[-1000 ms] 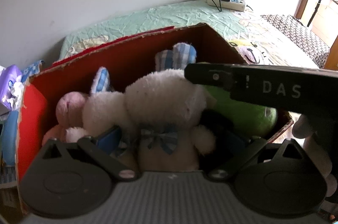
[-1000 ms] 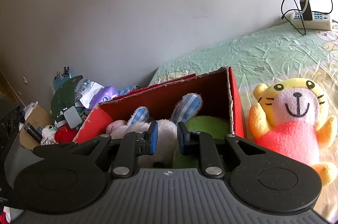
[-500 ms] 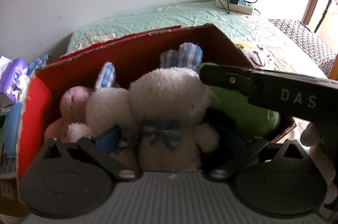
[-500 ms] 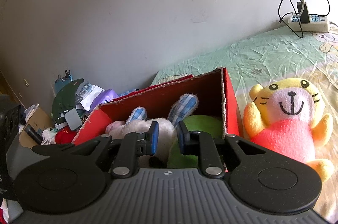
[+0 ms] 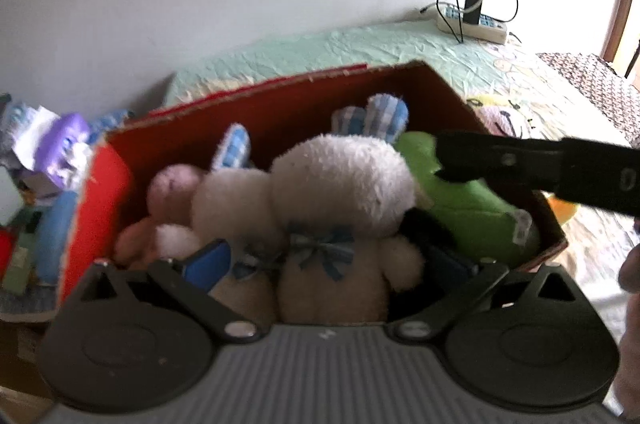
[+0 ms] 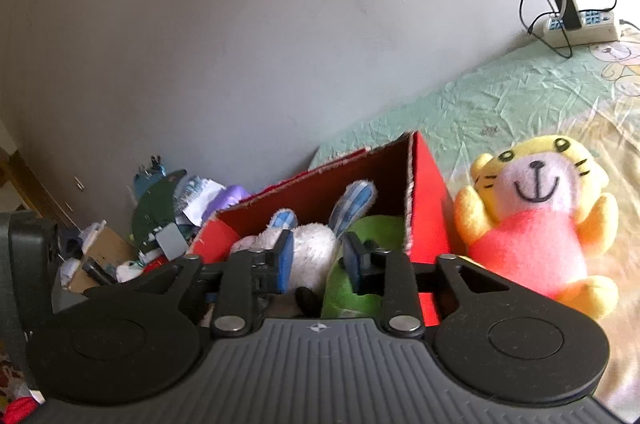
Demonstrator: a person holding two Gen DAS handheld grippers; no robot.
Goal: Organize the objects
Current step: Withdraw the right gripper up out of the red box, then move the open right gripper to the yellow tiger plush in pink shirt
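Note:
A red cardboard box (image 5: pixel 100 184) on the bed holds two white bunnies with blue checked ears (image 5: pixel 344 180), a pink plush (image 5: pixel 172 184) and a green plush (image 5: pixel 472 200). My left gripper (image 5: pixel 330 260) hangs open over the box's near side, its fingers wide apart on either side of the bunnies' bodies without pressing them. My right gripper (image 6: pixel 318 258) is above the box's right half; its jaws are opening and grip nothing. One of its fingers (image 5: pixel 520 160) reaches in over the green plush. A yellow tiger plush in a red shirt (image 6: pixel 532 220) sits on the bed right of the box (image 6: pixel 428 208).
A white power strip (image 6: pixel 580 28) with black cables lies at the far end of the green bedsheet (image 6: pixel 500 96), by the wall. A heap of clutter (image 6: pixel 168 220) is piled left of the box. A person's hand (image 5: pixel 630 264) shows at the right edge.
The right gripper's jaws have parted from shut. Its finger has drawn back to the right across the box in the left wrist view. The left gripper has tilted slightly.

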